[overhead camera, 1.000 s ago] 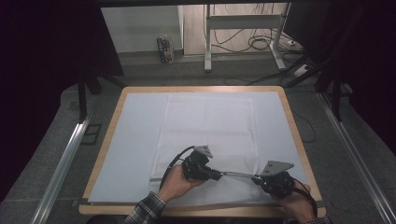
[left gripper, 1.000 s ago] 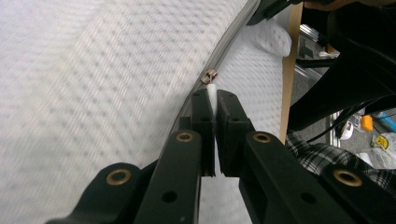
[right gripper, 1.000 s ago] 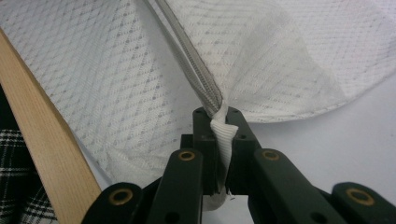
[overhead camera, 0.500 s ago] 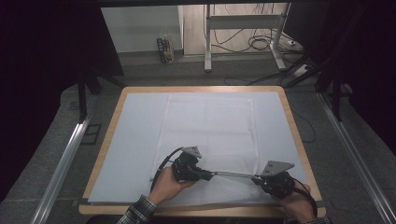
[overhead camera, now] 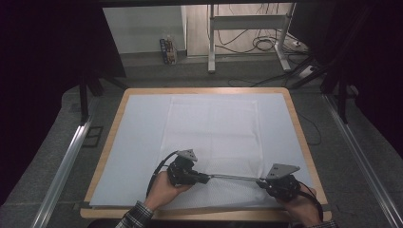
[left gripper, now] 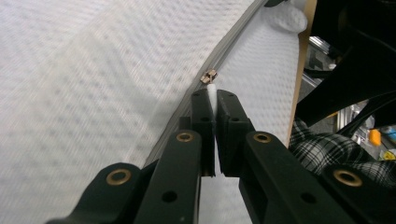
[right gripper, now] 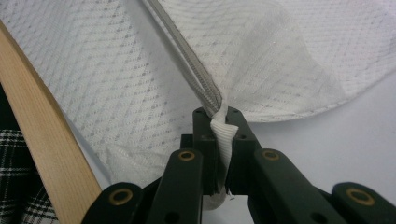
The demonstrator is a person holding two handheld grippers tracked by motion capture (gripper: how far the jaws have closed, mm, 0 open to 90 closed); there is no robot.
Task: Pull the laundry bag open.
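A white mesh cloth bag (overhead camera: 214,128) lies flat on the table, with a grey zipper (overhead camera: 233,177) along its near edge. My left gripper (overhead camera: 206,179) is shut on the white pull tab (left gripper: 212,93) just behind the metal slider (left gripper: 208,76). My right gripper (overhead camera: 260,182) is shut on the bunched corner of the cloth (right gripper: 223,135) at the zipper's end (right gripper: 187,51). The zipper runs taut and straight between the two grippers. Both hands rest near the table's front edge.
The bag lies on a pale mat (overhead camera: 138,137) that covers a wooden-rimmed table (overhead camera: 299,128). The wooden edge (right gripper: 42,140) runs close to my right gripper. Plaid sleeves (left gripper: 322,149) come in from the front. Metal rails (overhead camera: 66,161) flank the table.
My left gripper has slid to the left along the zipper, away from the right gripper, so the stretch between them is longer. The right gripper has stayed put.
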